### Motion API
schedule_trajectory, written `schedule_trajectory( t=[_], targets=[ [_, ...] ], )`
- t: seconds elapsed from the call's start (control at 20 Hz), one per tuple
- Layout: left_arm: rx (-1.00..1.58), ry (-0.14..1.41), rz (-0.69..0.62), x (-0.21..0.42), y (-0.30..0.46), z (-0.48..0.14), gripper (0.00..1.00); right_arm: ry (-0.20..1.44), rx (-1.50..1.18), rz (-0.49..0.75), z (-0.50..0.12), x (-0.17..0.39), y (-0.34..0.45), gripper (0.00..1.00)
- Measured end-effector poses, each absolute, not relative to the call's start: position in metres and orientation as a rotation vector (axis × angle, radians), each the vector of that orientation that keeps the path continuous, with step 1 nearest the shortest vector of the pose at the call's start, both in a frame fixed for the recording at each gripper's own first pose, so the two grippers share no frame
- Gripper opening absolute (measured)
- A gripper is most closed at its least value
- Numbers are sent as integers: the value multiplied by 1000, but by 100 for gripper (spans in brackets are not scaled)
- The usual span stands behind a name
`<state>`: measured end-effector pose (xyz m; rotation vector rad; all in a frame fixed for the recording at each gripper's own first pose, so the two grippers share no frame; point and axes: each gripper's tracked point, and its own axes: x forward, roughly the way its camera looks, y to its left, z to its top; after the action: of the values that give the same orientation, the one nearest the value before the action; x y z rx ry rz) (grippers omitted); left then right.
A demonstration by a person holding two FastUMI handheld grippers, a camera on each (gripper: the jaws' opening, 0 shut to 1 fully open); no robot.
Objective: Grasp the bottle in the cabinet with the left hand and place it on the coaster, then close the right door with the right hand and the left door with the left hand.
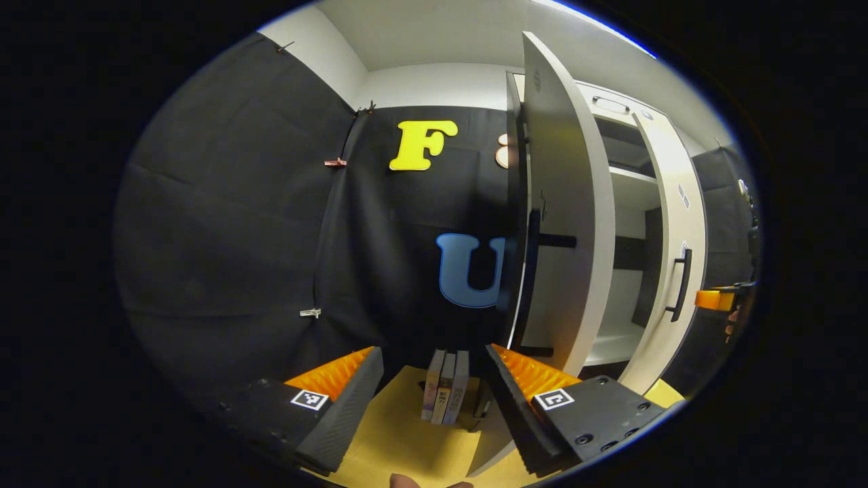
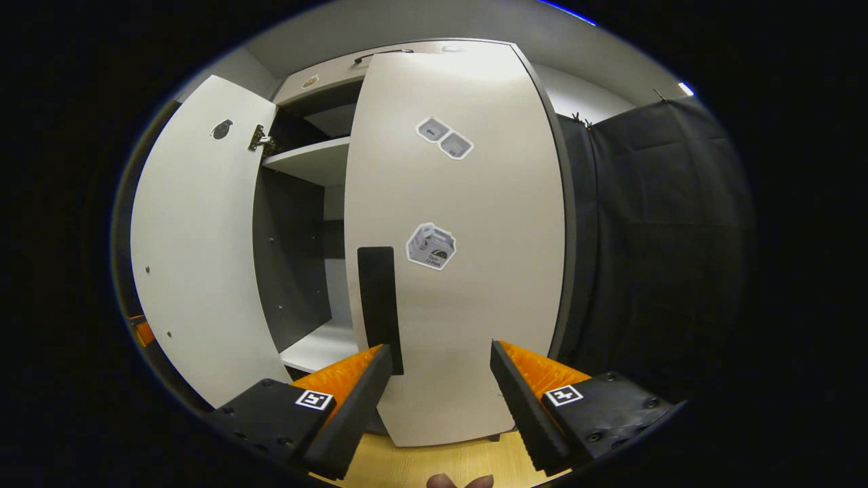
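Note:
In the left gripper view my left gripper [image 1: 432, 352] is open and holds nothing. The cabinet's left door [image 1: 566, 224] stands open just to its right, seen nearly edge-on, with its black handle [image 1: 534, 278] facing me. Farther right is the right door [image 1: 668, 224], partly open, and beside its handle [image 1: 681, 285] is my right gripper [image 1: 715, 299]. In the right gripper view my right gripper [image 2: 441, 347] is open close in front of the right door [image 2: 475, 305], its left finger by the black handle [image 2: 378, 298]. The left door [image 2: 196, 257] swings wide at the left.
Three books [image 1: 444, 386] stand upright on the yellow table [image 1: 400, 434] between my left fingers. White shelves [image 2: 308, 159] and a dark inner wall [image 2: 291, 271] show through the gap between the doors. Black cloth hangs left and right of the cabinet.

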<state>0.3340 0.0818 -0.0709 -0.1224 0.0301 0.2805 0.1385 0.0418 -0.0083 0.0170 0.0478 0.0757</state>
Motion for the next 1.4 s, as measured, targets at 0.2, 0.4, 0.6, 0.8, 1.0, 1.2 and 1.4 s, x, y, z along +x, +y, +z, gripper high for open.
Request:
schedule_trajectory(
  t=[0.2, 0.4, 0.6, 0.8, 1.0, 1.2, 1.4],
  targets=[
    [-124, 23, 238, 336, 70, -71, 94, 53, 32, 48, -5, 120, 17, 97],
    [-62, 25, 224, 333, 52, -69, 93, 44, 43, 28, -3, 100, -5, 97],
    [-112, 27, 129, 343, -3, -67, 91, 47, 21, 37, -5, 88, -17, 97],
    [-72, 17, 73, 360, -56, -63, 91, 63, 9, 46, -11, 73, -29, 97],
    [-26, 9, 31, 385, -101, -57, 93, 68, -19, 52, -14, 60, -40, 97],
    [-70, 32, 29, 411, -126, -63, 94, 82, -21, 44, -19, 49, -60, 97],
    [-112, 38, 31, 427, -132, -61, 94, 94, 1, 24, -22, 45, -81, 97]
  ],
)
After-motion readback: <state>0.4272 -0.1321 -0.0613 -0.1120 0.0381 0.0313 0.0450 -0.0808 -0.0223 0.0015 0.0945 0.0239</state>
